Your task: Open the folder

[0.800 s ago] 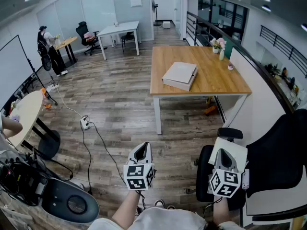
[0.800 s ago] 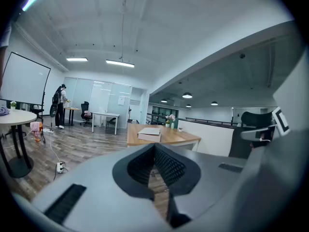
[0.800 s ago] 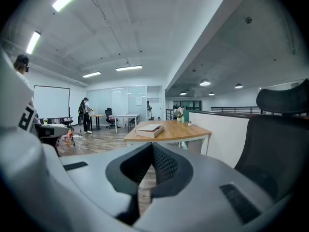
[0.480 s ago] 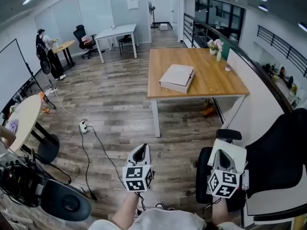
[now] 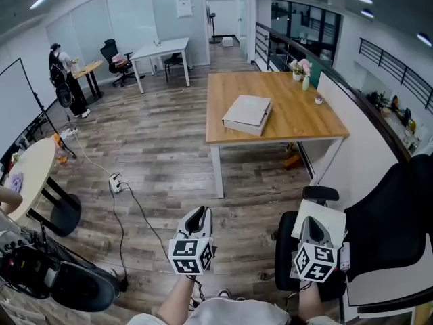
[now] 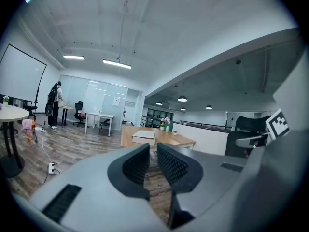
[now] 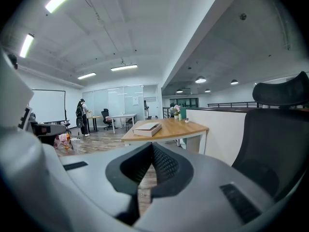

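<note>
My left gripper (image 5: 197,215) and right gripper (image 5: 312,227), low in frame, keep fingers (image 6: 134,164) clenched, empty; the closed folder (image 5: 247,114) lies on the tabletop (image 5: 301,117), upper centre.

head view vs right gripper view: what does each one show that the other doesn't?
Head view only: the power strip and its cable on the floor, seen from above. Right gripper view only: the ceiling lights, and the right gripper from behind, its jaws together with nothing between them. Both: the closed folder lying on the wooden table, well ahead of the gripper.
</note>
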`<state>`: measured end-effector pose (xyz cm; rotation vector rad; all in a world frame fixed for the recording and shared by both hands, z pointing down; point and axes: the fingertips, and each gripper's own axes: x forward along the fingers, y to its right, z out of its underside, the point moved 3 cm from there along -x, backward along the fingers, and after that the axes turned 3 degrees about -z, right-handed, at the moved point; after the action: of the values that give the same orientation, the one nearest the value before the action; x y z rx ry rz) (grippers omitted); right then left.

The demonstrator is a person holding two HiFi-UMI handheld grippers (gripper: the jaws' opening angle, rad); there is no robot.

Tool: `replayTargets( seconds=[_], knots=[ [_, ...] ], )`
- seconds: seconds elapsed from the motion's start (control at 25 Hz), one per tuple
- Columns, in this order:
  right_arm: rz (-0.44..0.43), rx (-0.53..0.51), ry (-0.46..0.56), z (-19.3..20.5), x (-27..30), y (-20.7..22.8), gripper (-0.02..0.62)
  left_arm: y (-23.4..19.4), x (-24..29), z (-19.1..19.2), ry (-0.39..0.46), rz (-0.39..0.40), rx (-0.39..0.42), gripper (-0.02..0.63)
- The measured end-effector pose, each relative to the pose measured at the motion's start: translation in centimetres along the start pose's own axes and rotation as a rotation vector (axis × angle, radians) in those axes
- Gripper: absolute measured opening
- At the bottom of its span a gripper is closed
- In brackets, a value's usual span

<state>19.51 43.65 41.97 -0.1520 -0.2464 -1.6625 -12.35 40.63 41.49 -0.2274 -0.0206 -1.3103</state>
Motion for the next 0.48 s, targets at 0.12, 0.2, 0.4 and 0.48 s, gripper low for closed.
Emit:
replayTargets(
  seconds=[0.12, 0.2, 0.4, 0.48],
  knots=[
    [0.005, -0.002, -0.001, 0.09, -0.28, 0.00, 0.002, 0.11, 0.31, 0.24, -0.014, 0.029, -0.008, 0.123],
    [0.008, -0.005, -0.003, 0.14, -0.48, -0.04, 0.002, 0.02, 0.36, 0.48, -0.020, 0.033, -0.006, 0.142],
    [0.017, -0.009, -0.009, 0.28, -0.62, -0.09, 0.002, -0.42, 0.62, 0.80, -0.016, 0.044, -0.006, 0.218],
    [0.018, -0.011, -0.010, 0.39, -0.60, -0.29, 0.002, -0.77, 0.73, 0.97, -0.017, 0.045, -0.006, 0.250]
  ],
)
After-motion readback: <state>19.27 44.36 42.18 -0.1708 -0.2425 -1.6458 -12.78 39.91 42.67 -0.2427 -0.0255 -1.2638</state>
